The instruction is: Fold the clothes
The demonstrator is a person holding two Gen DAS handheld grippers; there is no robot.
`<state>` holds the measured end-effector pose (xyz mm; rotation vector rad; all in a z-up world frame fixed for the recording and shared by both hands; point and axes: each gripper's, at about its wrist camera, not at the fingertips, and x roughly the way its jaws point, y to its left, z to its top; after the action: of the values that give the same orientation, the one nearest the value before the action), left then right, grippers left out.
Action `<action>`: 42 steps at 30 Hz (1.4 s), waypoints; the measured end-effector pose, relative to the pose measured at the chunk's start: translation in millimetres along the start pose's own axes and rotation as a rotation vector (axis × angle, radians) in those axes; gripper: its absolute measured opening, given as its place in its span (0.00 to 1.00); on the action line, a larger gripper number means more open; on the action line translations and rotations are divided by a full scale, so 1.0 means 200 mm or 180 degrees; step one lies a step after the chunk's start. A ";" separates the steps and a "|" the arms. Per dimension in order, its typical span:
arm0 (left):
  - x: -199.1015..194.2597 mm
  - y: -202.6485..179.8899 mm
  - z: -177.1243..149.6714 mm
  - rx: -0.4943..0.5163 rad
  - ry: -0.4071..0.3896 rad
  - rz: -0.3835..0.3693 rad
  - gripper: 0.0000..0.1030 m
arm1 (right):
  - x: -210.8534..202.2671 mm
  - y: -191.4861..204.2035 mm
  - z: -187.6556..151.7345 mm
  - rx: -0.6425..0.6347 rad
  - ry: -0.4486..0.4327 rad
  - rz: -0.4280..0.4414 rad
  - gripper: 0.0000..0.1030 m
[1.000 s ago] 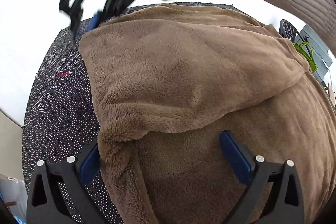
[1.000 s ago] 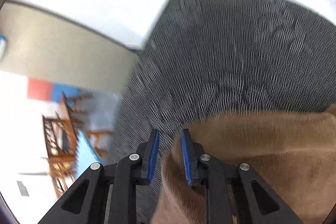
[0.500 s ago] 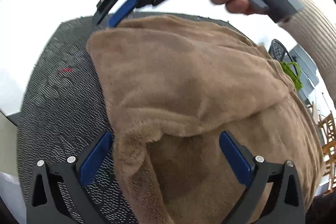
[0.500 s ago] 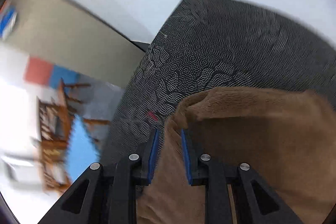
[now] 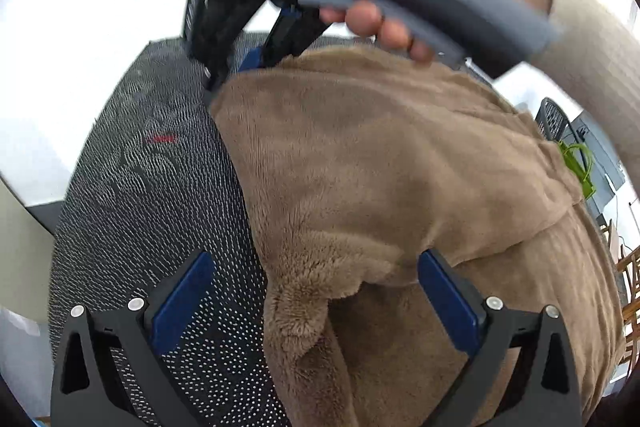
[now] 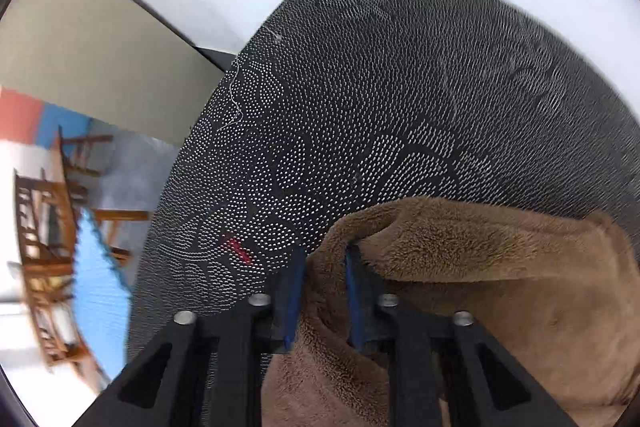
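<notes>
My right gripper (image 6: 322, 291) points steeply down, jaws closing on the brown fleece garment's (image 5: 392, 179) corner. My left gripper (image 5: 316, 301) hangs wide open over its near fold on the dotted cloth (image 6: 400, 99).

No legible text, label, brand, number or sign appears in either view. The small red mark (image 6: 237, 247) on the dotted dark mat (image 6: 400, 107) is too small and blurred to be read as lettering.
</notes>
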<state>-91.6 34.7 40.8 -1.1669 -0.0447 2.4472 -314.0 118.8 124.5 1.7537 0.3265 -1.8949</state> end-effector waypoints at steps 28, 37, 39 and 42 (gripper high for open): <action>0.15 -0.12 -0.09 0.0571 0.0394 0.0158 0.99 | -0.07 -0.07 -0.06 0.0286 0.0185 0.0325 0.03; 0.15 -0.12 -0.09 0.0574 0.0388 0.0164 0.99 | -0.12 -0.07 -0.06 0.0406 -0.0124 0.0445 0.84; 0.15 -0.12 -0.09 0.0574 0.0387 0.0164 0.99 | -0.14 -0.07 -0.06 0.0415 -0.0213 0.0409 0.84; 0.15 -0.12 -0.09 0.0576 0.0386 0.0164 0.99 | -0.15 -0.02 -0.07 0.0353 -0.0163 0.0362 0.79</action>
<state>-86.3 66.6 12.0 -1.2455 0.2404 2.3619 -304.6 135.9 152.2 1.7522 0.1022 -1.9044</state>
